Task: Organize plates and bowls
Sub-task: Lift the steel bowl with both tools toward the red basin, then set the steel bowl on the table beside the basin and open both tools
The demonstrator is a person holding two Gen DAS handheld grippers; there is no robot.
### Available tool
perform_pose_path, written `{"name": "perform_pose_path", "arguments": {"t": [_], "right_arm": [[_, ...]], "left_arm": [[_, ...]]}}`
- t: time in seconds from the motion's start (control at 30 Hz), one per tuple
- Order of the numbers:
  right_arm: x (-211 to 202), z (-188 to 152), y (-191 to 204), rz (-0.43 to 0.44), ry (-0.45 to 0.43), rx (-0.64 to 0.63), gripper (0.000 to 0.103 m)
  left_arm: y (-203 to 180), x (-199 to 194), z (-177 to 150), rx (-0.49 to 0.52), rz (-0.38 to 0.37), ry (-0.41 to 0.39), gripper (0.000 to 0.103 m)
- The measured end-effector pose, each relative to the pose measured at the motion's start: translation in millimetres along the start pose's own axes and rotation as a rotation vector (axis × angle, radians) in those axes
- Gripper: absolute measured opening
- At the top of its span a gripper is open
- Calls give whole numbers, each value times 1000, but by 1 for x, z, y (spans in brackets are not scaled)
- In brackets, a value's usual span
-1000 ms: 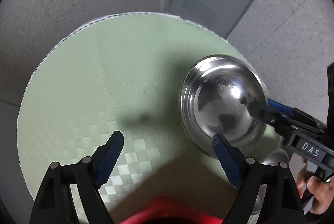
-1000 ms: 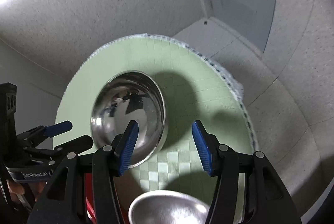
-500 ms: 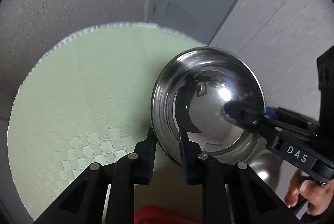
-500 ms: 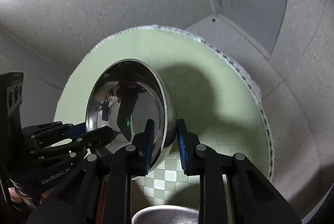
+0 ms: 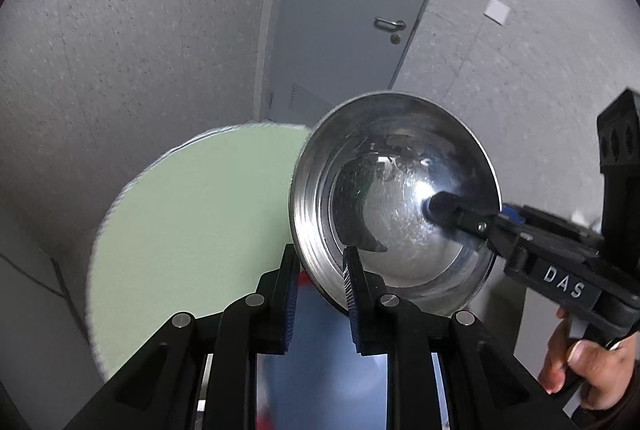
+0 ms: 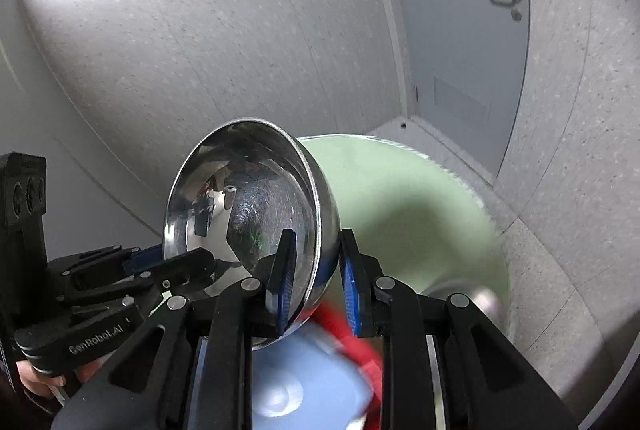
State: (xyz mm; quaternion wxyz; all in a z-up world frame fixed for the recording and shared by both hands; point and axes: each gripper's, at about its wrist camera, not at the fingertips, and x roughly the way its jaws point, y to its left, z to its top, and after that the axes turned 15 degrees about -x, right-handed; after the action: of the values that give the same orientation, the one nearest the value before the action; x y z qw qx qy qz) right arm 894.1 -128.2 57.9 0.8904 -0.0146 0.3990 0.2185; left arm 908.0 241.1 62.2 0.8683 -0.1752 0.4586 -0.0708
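Observation:
A shiny steel bowl (image 5: 400, 197) hangs tilted in the air above the round green table (image 5: 192, 222). My left gripper (image 5: 320, 294) is shut on its near rim. My right gripper (image 6: 316, 278) is shut on the opposite rim of the same bowl (image 6: 248, 205); one finger is inside, one outside. The right gripper also shows in the left wrist view (image 5: 452, 209), reaching into the bowl. The left gripper shows at the lower left of the right wrist view (image 6: 192, 266). Below the bowl lie a blurred light blue plate (image 6: 300, 386) and a red dish (image 6: 352, 334).
A second steel bowl (image 6: 464, 296) sits blurred on the green table (image 6: 420, 213) at the right. Grey speckled walls and a grey door (image 5: 360, 9) stand behind the table. The blue plate also shows under the left gripper (image 5: 320, 370).
Both grippers closed on the bowl's rim and lifted it off the table, tilting it up. The views now look higher, toward the walls and door.

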Motion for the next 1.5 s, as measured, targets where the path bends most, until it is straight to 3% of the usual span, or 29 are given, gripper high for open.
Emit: {"name": "perform_pose_path", "arguments": {"t": [0.23,0.57,0.83,1.5], "right_arm": [[-7,-56,112,28,4,47,22],[27,-143,189,43,142,113,22],[60,-167,196,31,238,129,22],[70,-159,203,22,285,145,30]], "left_arm": [[84,-65,-63,18,31,40,17],[161,-62,-113,20,73,156,17],[160,-18,-102,33,94,208,17],[151,-34,-116,57,86,241,33]]}}
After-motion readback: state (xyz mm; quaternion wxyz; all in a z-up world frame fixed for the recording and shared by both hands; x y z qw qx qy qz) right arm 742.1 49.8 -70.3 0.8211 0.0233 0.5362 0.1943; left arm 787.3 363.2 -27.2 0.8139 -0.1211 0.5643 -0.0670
